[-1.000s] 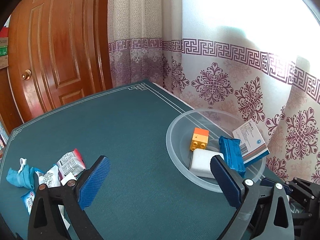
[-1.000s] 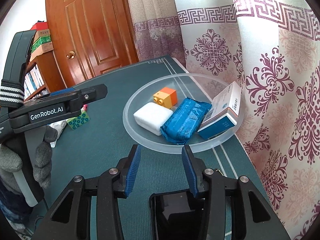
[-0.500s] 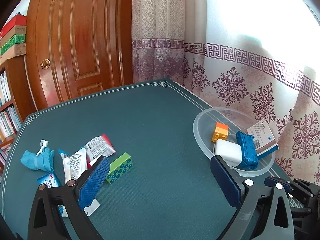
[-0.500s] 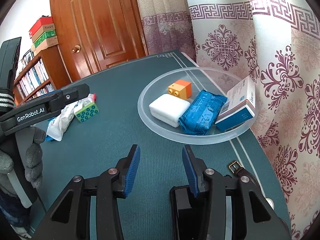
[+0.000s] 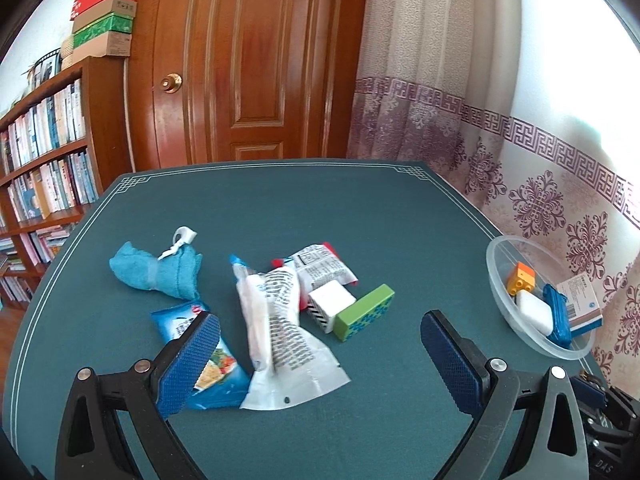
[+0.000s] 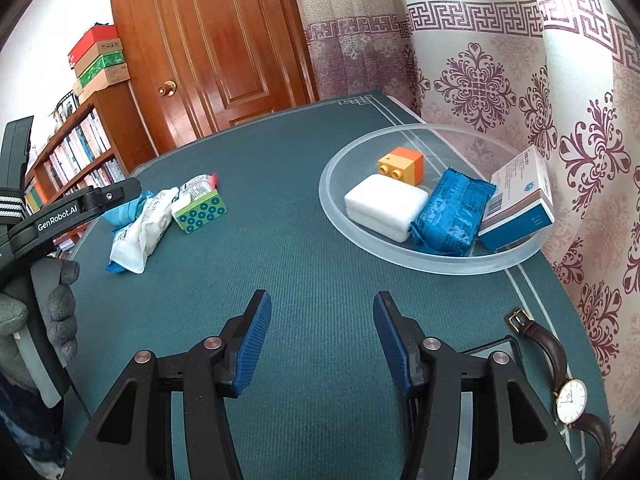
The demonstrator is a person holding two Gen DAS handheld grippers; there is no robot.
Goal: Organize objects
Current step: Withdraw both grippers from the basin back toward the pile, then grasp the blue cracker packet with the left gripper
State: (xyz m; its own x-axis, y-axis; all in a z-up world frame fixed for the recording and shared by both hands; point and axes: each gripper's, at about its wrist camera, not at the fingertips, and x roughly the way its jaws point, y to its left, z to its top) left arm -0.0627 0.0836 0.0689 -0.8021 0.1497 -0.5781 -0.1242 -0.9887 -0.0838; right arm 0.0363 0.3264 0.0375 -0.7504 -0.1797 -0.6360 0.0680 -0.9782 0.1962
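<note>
1. A clear plastic bowl, at right of centre in the right wrist view and at the far right edge of the left wrist view, sits on a teal table beside a patterned curtain.
2. Four items lie inside it: one orange toy brick, one white block, one blue wrapped packet and one white-and-blue carton leaning on the bowl's right wall.
3. A loose pile at centre of the left wrist view holds one blue cloth bundle, one blue snack pouch, one white printed bag, one red-edged printed sachet, one small white cube and one green studded brick.
4. The left gripper, at the bottom of its frame, shows its jaws wide apart with nothing between the pads; its left pad overlaps the snack pouch in the picture.
5. The right gripper, low in its frame, has just been opening; its jaws stand apart over bare tabletop, holding nothing.
6. One wristwatch with a brown strap lies at lower right of the right wrist view.
</note>
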